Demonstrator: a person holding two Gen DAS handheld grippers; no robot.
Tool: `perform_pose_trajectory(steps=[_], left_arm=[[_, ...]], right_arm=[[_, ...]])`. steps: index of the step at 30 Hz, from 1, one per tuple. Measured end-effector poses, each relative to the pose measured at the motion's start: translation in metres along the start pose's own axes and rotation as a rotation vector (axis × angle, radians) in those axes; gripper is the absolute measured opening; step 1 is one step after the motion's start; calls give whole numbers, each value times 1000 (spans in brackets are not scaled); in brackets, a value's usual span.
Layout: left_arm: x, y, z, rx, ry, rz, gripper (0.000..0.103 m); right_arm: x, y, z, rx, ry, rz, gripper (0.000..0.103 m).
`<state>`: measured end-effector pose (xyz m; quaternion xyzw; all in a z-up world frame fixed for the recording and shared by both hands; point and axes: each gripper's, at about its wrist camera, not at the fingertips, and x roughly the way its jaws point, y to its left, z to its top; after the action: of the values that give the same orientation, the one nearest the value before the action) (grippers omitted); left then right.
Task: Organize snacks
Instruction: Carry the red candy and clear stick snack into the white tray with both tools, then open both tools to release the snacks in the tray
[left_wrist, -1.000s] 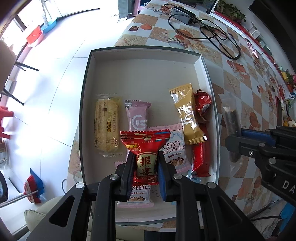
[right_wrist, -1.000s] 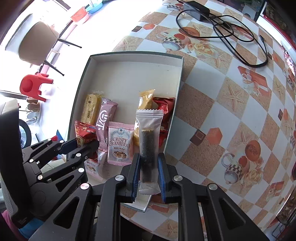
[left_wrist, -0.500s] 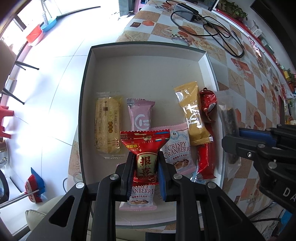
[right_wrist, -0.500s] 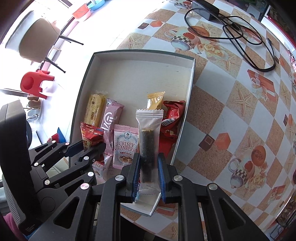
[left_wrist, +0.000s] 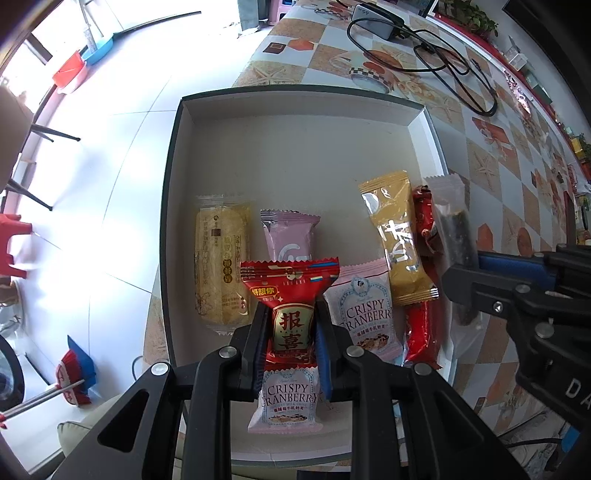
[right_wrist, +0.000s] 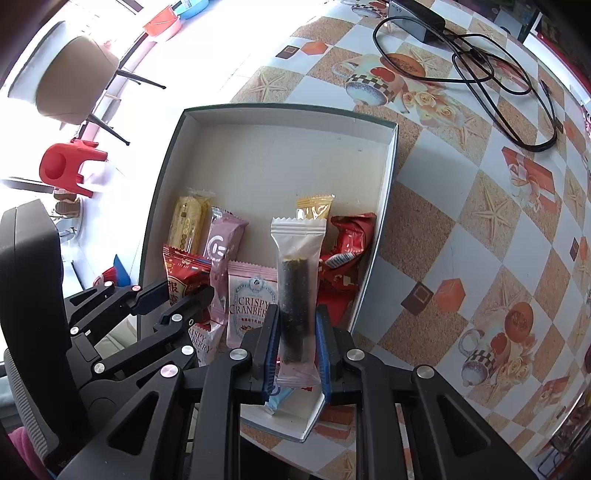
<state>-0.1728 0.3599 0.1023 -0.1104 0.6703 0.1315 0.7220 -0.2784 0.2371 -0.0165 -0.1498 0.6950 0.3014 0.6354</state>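
Your left tongs (left_wrist: 290, 332) point straight down over the near end of the open box (left_wrist: 295, 107) and are clamped on a red snack packet (left_wrist: 290, 291) printed with gold characters; the pads press both sides of its lower half, and its crimped top edge stands above the jaws. Your right tongs (right_wrist: 295, 332) are closed the same way on a clear packet holding a dark seaweed roll (right_wrist: 297, 288), gripped around its lower part, with the sealed top pointing away from you. In the left wrist view that packet hangs just past the box's right wall, over the edge of the desk (left_wrist: 517, 155).

Inside the box, the snacks lie in the near half and the far half shows bare floor. From left to right you have a yellow packet (left_wrist: 219, 266), a pink packet (left_wrist: 290, 236) partly behind the red one you hold, a pink and white cranberry packet (left_wrist: 365, 314), a gold packet (left_wrist: 397, 236) lying slanted, and a red packet (left_wrist: 423, 325) against the right wall. A second cranberry packet (left_wrist: 286, 402) lies directly under your left tongs at the near edge.

The desk has a tiled starfish and teacup pattern, and a black cable (right_wrist: 491, 66) with a power adapter lies on it well beyond the box.
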Motion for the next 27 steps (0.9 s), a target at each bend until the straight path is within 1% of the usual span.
perform_pose_trajectory(steps=[12, 18, 21, 22, 23, 24, 25, 26, 27], left_arm=[[3, -1, 13, -18, 9, 19, 25], [8, -3, 12, -26, 24, 26, 25], [10, -4, 13, -27, 29, 29, 27], [10, -4, 14, -28, 31, 30, 32], [11, -4, 15, -33, 30, 35, 47], [10, -3, 15, -38, 24, 45, 58], [9, -3, 16, -43, 15, 61, 80], [5, -2, 15, -45, -5, 79, 84], [3, -2, 16, -44, -13, 86, 84]], right_arm=[[6, 3, 13, -10, 11, -11, 20], [13, 6, 17, -5, 18, -19, 20], [19, 7, 19, 1, 32, -26, 20], [21, 7, 20, 4, 38, -24, 20], [23, 7, 21, 5, 45, -23, 20], [24, 7, 21, 6, 51, -22, 21], [24, 7, 22, 7, 56, -21, 21], [24, 6, 22, 7, 59, -21, 22], [24, 6, 23, 6, 58, -23, 26]])
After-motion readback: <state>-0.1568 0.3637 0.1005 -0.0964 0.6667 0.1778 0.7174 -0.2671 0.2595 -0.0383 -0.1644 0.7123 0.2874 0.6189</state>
